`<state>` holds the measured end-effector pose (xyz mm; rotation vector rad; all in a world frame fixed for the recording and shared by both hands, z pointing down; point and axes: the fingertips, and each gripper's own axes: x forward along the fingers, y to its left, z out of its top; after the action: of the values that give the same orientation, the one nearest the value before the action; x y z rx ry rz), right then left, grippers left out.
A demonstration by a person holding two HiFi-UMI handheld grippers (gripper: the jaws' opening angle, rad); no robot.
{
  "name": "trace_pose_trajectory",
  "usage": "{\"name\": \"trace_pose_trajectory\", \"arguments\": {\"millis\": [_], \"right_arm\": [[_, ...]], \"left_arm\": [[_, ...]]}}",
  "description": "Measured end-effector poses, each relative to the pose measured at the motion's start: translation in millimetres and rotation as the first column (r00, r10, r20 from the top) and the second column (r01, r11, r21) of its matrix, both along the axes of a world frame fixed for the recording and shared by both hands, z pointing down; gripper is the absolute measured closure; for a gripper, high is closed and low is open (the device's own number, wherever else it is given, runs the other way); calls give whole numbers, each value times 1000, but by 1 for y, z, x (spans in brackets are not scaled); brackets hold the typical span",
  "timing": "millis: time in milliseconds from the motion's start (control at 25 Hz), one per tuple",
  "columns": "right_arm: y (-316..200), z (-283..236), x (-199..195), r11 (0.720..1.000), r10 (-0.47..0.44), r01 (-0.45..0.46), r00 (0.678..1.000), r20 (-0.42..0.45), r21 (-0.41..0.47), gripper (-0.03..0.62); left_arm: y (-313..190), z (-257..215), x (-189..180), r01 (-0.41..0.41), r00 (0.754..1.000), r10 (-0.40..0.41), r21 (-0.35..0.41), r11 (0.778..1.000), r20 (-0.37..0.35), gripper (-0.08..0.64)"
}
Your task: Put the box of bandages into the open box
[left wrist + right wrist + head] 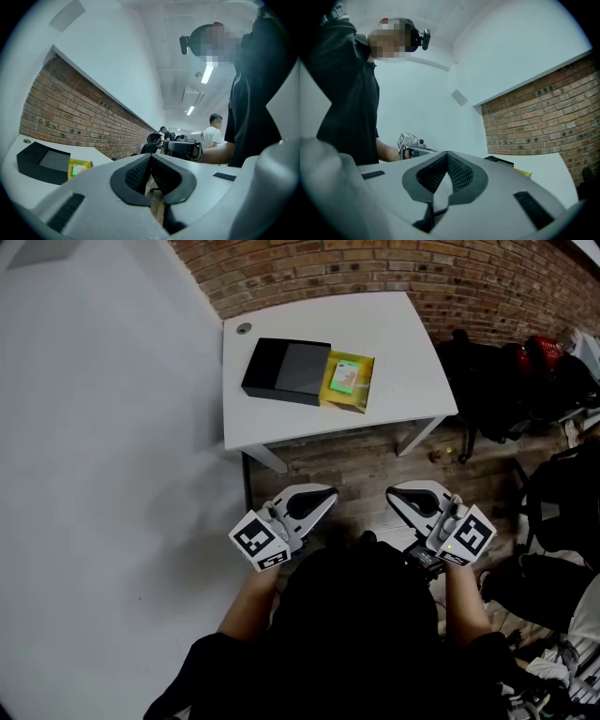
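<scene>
Forward of both grippers, well apart and up on the white table (394, 343), the green-and-white box of bandages (345, 377) lies on a yellow packet (365, 390), its long axis running roughly away from the jaws. It sits almost between the two, judged slightly nearer the left gripper (328, 493) than the right gripper (392, 493). The black open box (287, 369) adjoins the packet on the left-gripper side. Both grippers are pressed closed and empty. Print on the box is too small to read.
</scene>
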<state>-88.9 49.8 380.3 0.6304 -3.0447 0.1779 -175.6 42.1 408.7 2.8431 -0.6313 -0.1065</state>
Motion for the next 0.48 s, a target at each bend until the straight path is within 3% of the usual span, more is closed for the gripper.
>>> {"name": "trace_pose_trajectory", "arguments": {"millis": [480], "right_arm": [[4, 0, 65, 994, 112, -112, 994, 13, 5, 586]], "left_arm": [[-1, -8, 51, -54, 998, 53, 9, 999, 37, 545]]}}
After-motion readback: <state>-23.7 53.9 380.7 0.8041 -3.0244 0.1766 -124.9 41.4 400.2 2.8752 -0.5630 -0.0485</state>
